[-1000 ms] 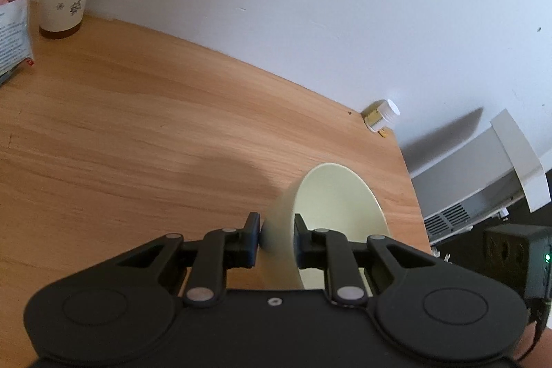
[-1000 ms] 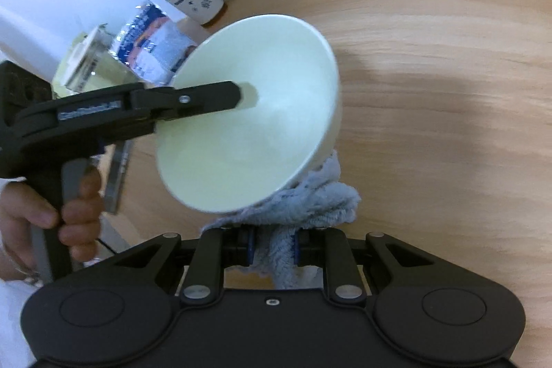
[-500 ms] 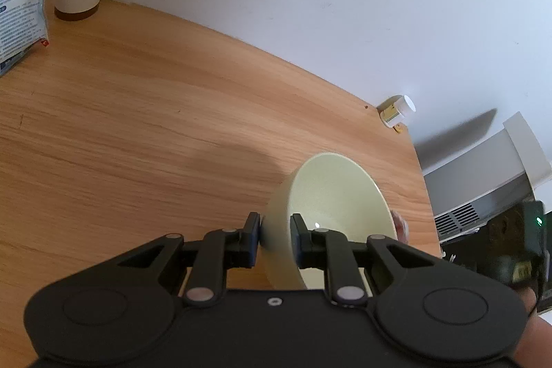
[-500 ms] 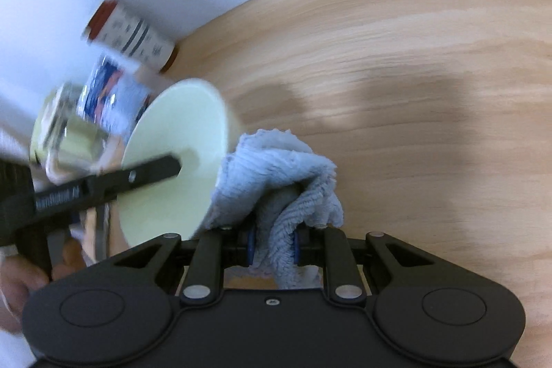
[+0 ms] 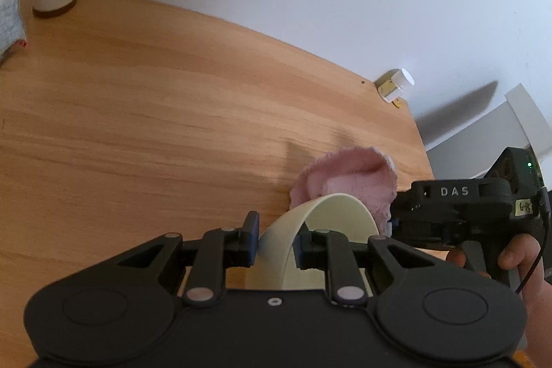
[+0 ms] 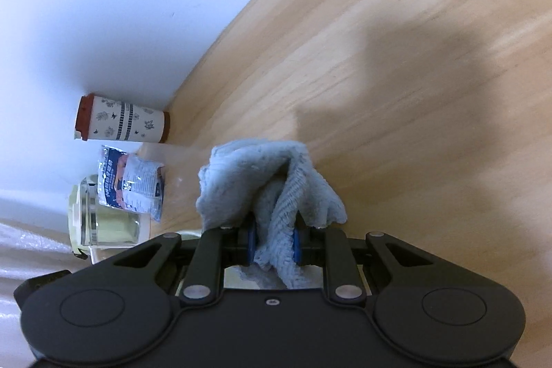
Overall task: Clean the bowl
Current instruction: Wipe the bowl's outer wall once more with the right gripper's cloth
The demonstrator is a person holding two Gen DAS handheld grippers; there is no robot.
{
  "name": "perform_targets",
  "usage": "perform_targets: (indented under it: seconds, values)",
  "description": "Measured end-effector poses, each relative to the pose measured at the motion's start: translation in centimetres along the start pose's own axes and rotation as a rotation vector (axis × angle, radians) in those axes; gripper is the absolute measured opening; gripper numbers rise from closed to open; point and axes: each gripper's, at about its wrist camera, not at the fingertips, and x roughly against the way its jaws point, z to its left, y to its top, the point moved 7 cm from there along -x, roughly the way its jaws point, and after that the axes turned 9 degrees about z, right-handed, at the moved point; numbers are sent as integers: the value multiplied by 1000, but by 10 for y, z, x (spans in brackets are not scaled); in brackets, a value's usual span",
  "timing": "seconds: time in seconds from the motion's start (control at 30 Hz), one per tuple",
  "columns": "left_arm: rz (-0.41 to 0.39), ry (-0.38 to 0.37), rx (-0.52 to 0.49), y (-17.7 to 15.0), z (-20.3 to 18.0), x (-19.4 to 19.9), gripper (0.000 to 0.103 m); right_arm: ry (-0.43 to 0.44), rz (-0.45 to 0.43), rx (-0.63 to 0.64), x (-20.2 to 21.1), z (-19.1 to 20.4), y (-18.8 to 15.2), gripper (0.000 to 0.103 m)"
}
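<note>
Firstly, left wrist view: the left gripper is clenched on the rim of the pale bowl, 1 finger outside the wall and 1 inside, holding it tilted over the bench. Just beyond the bowl, the cloth looks pink here and sits bunched at the rim, carried by the right gripper to the right. Right wrist view: the right gripper grasps the same cloth, grey-blue here, between its pads; the bowl is not clearly visible. Wiping appears to be under way; how clean the bowl is cannot be judged, and setting it down remains.
</note>
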Motion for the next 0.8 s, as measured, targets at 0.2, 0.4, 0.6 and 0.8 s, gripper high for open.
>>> perform_targets:
  seconds: [0.2, 0.4, 0.6, 0.8]
  values:
    - [2, 10, -3, -2, 6, -4, 18, 6, -28, 32, 4, 8, 9, 23]
    - [9, 7, -5, -2, 10, -7, 18, -58, -94, 105, 24, 6, 10, 23]
    - [18, 9, -2, -1, 15, -5, 18, -162, -175, 150, 44, -7, 7, 23]
    - [24, 25, -2, 0, 21, -5, 14, -244, -191, 149, 44, -27, 4, 23]
